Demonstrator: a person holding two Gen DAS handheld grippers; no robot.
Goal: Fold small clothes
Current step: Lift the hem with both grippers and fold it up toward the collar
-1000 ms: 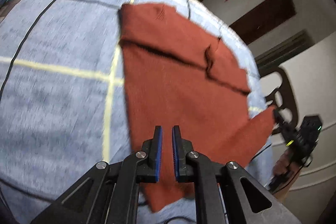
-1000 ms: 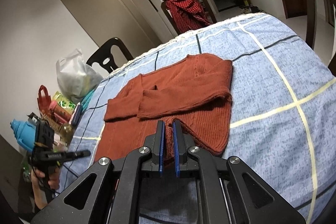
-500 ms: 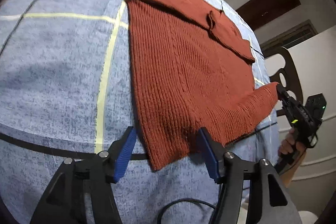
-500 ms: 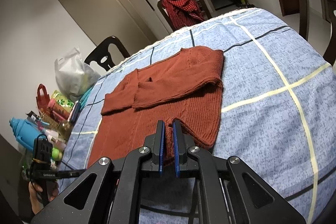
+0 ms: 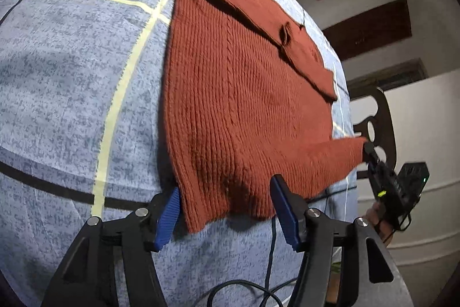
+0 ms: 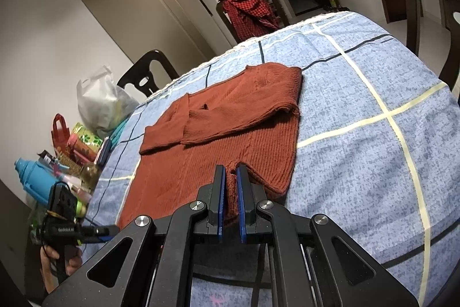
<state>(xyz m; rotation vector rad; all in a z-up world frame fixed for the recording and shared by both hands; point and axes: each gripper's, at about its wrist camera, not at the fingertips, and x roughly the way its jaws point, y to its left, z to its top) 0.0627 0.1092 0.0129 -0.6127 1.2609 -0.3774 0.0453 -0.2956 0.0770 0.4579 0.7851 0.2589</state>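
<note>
Sweater (image 6: 230, 134) hem pinch, right view only

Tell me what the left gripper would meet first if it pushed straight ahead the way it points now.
Probably the hem corner of the rust sweater, which lies between the open fingers of the left gripper, whose jaws have just been opening. Beneath it is the blue checked cloth. Depth is uncertain.

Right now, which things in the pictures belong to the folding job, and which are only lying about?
For the job:
- rust-red knitted sweater, sleeves folded across
- right tool, shut on the sweater's hem
- left tool, open astride the hem corner
- blue checked cloth under it

Lying about:
- red checked garment on a chair
- white plastic bag
- blue bottle
</note>
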